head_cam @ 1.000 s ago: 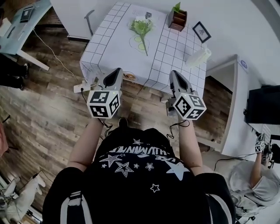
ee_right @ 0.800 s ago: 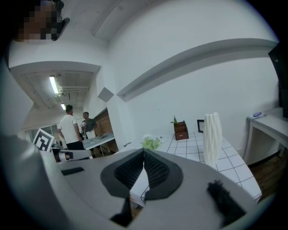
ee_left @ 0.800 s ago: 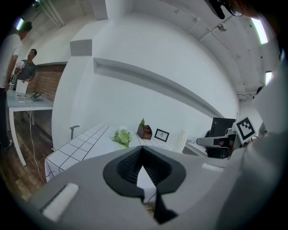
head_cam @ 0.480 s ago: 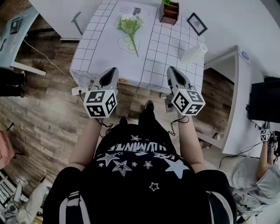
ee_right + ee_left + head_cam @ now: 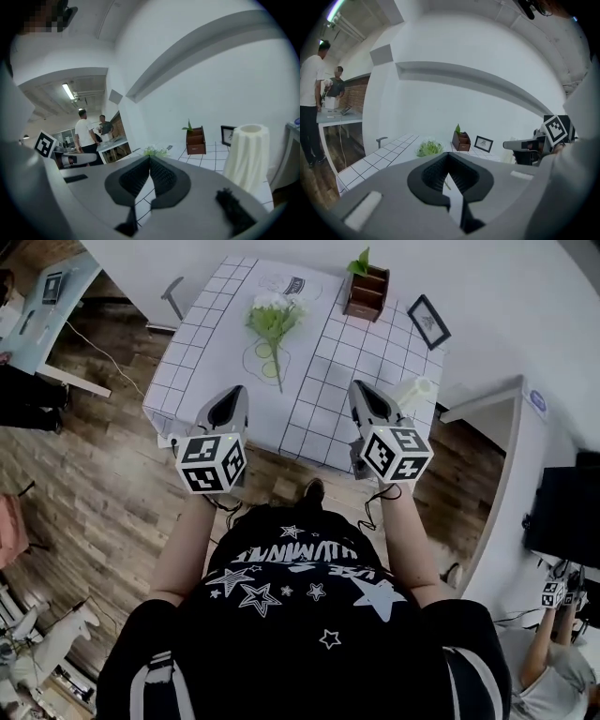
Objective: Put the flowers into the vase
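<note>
Flowers (image 5: 273,317) on table (image 5: 323,381), well beyond left tongs (image 5: 233,393), right tongs (image 5: 357,387).

Flowers (image 5: 272,318) lie mid on desk (image 5: 217,345), planter box (image 5: 366,293) behind & right of them, pic frame (image 5: 428,322) right of box, vase (image 5: 413,391) at desk's near-right edge.

Black shirt (image 5: 300,634) — white stars, white lettering, white sleeve stripes. Left gripper (image 5: 232,399) and right gripper (image 5: 364,395): grey shells, black jaw pads — each carries a white cube (image 5: 210,463) with black square markers. Black cables (image 5: 371,510) beneath.
</note>
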Available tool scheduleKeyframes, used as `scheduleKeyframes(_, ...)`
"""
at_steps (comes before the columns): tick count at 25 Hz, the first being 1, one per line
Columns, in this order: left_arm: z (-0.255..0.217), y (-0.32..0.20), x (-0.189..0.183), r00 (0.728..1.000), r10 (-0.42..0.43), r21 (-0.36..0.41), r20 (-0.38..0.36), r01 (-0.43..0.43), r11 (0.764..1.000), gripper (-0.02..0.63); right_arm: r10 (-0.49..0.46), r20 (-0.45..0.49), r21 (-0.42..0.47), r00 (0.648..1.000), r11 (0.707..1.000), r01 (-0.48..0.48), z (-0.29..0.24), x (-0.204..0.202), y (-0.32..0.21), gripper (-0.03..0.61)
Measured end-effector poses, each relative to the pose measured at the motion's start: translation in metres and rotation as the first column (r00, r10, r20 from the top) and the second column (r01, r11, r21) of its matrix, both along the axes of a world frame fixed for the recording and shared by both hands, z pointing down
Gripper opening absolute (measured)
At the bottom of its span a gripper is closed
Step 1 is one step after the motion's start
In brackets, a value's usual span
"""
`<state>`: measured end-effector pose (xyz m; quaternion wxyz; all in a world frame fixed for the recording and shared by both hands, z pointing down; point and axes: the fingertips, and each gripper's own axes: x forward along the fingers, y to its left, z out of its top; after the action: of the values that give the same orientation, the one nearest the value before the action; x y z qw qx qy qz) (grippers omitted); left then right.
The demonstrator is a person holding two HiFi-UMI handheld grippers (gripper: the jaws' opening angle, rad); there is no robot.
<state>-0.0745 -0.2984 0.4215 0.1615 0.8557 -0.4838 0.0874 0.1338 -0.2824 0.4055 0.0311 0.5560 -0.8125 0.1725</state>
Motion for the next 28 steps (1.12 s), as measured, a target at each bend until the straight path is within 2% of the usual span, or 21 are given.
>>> scheduleKeyframes(4,0.0,-0.006,0.006,0.997,-0.079,-0.001,-0.003,0.079,0.997,0.009,-0.097,0.019,-0.01,0.995,0.995,0.098,0.007,-0.006,-0.011,0.011)
scheduleKeyframes(8,0.0,-0.005,0.014,0.994,-0.11,0.008,0.004,0.11,0.994,0.009,-0.191,0.011,-0.025,0.982,0.981,0.191,0.018,-0.02,-0.017,0.011)
scheduleKeyframes(13,0.004,-0.007,0.005,0.988,-0.153,-0.002,0.023,0.153,0.988,0.009,-0.245,0.032,-0.04,0.969,0.968,0.246,0.024,-0.035,-0.023,0.012)
scheduleKeyframes(19,0.011,-0.03,-0.01,0.988,-0.15,-0.039,0.02,0.151,0.988,0.009,-0.206,0.037,-0.058,0.978,0.976,0.208,0.026,-0.041,-0.042,0.011)
scheduleKeyframes(28,0.014,-0.092,-0.031,1.0,-0.027,-0.042,0.013,0.028,0.999,0.009,-0.118,-0.039,-0.106,0.992,0.988,0.113,0.037,-0.068,-0.085,0.011)
